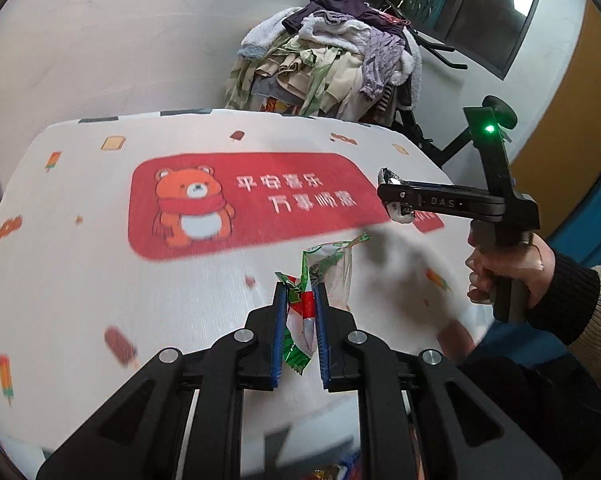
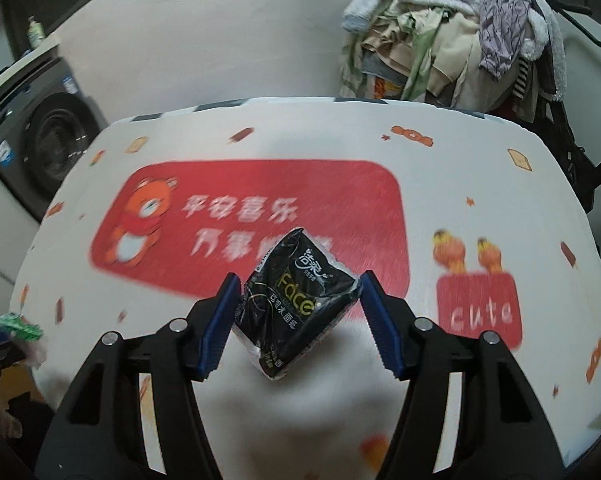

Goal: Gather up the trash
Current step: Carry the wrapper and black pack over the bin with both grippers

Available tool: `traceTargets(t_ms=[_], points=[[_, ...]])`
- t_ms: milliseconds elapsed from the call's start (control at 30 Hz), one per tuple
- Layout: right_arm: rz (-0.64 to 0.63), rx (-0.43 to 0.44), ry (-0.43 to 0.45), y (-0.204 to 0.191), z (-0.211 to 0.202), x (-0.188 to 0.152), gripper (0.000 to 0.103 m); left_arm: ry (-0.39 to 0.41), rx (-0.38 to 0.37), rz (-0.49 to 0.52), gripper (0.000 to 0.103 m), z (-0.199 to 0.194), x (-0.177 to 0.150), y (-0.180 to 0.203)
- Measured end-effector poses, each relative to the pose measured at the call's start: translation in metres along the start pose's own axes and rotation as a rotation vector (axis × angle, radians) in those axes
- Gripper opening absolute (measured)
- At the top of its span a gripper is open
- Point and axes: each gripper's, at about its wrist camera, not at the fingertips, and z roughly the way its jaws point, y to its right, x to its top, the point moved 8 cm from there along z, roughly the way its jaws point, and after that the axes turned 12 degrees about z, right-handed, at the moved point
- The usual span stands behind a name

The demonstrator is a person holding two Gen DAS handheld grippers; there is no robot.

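You're pinching the green wrapper (image 1: 306,312) in the left gripper (image 1: 300,300) at frame bottom-centre and clamping the black tissue pack (image 2: 298,304) in the right gripper (image 2: 298,312), both lifted off the counter (image 1: 80,260) for disposal.

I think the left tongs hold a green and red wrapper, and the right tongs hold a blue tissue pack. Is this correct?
Not quite: the tissue pack in the right tongs is black, as the right wrist view shows. The left tongs do hold a green and red wrapper.
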Motion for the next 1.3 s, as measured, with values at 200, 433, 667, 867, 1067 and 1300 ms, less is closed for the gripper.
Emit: traceTargets(t_ms=[200,433,667,867,1067,1300], points=[[-0.018,0.041,0.021,-0.016,-0.044,-0.046,0.062,-0.009,-0.017,0.006,0.014,-0.026,-0.037,0.025],[-0.043,0.07,0.026,-0.029,-0.078,-0.1,0.062,-0.048,-0.027,0.018,0.014,-0.038,-0.084,0.052],[-0.06,0.095,0.035,-0.035,-0.099,-0.14,0.062,-0.096,-0.041,0.053,0.014,-0.041,-0.128,0.079],[-0.065,0.109,0.034,-0.037,-0.11,-0.173,0.062,-0.134,-0.047,0.086,0.015,-0.037,-0.154,0.095],[-0.06,0.117,0.052,-0.035,-0.122,-0.201,0.062,-0.157,-0.043,0.123,0.016,-0.032,-0.174,0.108],[-0.062,0.129,0.085,-0.03,-0.138,-0.233,0.062,-0.157,-0.037,0.165,0.019,-0.034,-0.188,0.121]])
